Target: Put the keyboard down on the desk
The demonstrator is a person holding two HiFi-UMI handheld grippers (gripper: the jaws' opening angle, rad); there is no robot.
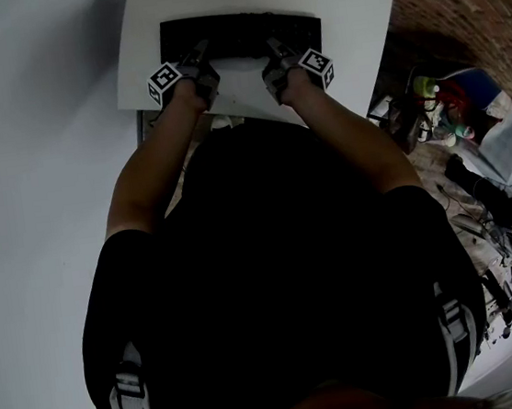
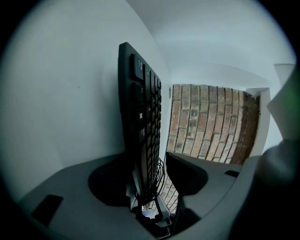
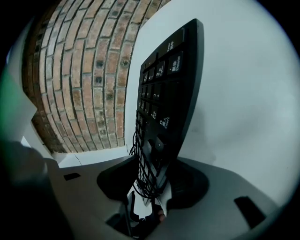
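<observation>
White, rectangular table [image 1: 350, 25], seen from above. Carries a black keyboard [image 1: 240, 32], lying flat toward the far edge, with the long side running along that edge. Bare white top on the near side of the keyboard and at both ends.

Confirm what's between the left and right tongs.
Head view: the keyboard spans from left tongs to right tongs; nearer the person, just bare white desk.
</observation>
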